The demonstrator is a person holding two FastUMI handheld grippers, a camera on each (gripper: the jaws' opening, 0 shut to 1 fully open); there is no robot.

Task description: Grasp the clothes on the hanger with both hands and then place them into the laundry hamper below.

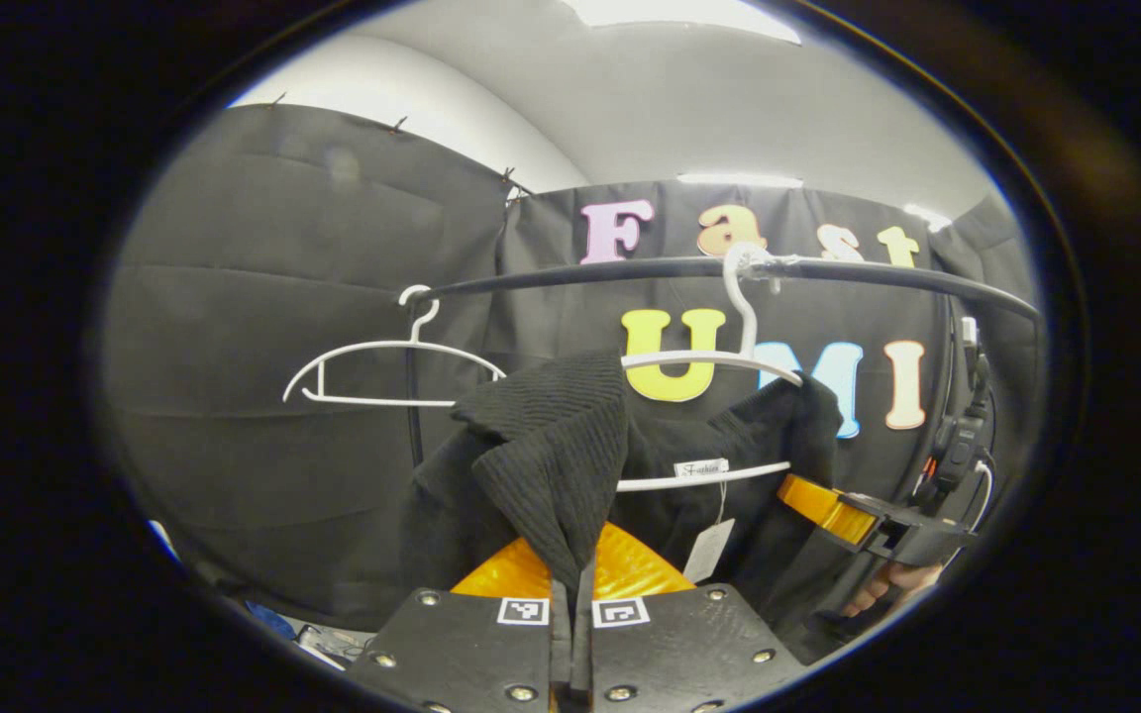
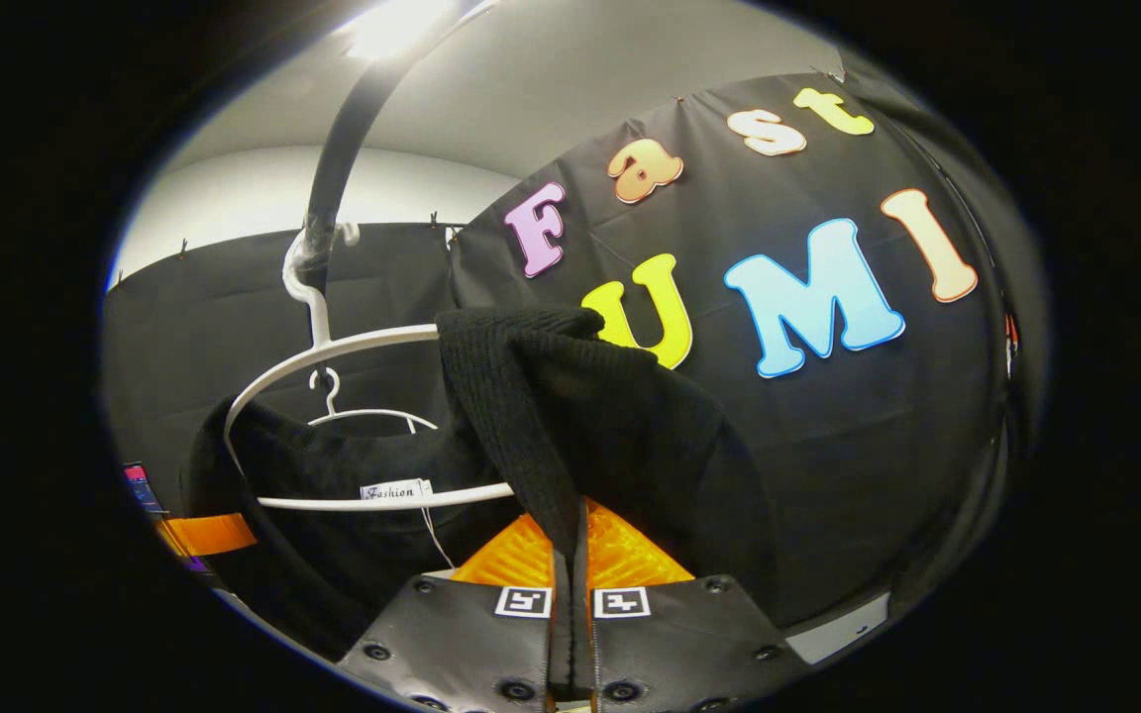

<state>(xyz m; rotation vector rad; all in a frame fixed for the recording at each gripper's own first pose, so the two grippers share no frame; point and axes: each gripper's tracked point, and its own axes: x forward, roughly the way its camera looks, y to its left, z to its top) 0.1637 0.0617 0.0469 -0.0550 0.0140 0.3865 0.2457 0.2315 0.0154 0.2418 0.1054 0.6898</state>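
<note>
Both tools clamped on the black knit garment (image 1: 551, 446), still draped over its white hanger (image 1: 729, 361) on the dark rail (image 1: 828, 269): left tool (image 1: 570, 594) pinching a raised fold at the garment's left shoulder, right tool (image 2: 570, 584) pinching the matching fold on the right shoulder, fingers pressed together on cloth in each gripper view. Seen from the left gripper view, right tool off to the right beside the garment, held by a hand (image 1: 892, 584). Step in hand, by judgement: freeing the shoulders from the hanger arms. Best done by lifting both folds up and outward together, evenly, so the knit slips past the hanger's ends rather than dragging the hook along the rail. Worth keeping the grips deep, since ribbed knit stretches and could slide out of a shallow pinch. Lower hanger bar (image 2: 382, 500) with neck label (image 2: 394, 490) and dangling paper tag (image 1: 709, 550) likely to snag the collar. Empty second hanger (image 1: 382, 371) hanging further left on the rail, near enough to be knocked. Hamper below out of sight here; lowering to be judged once cloth is free.
</note>
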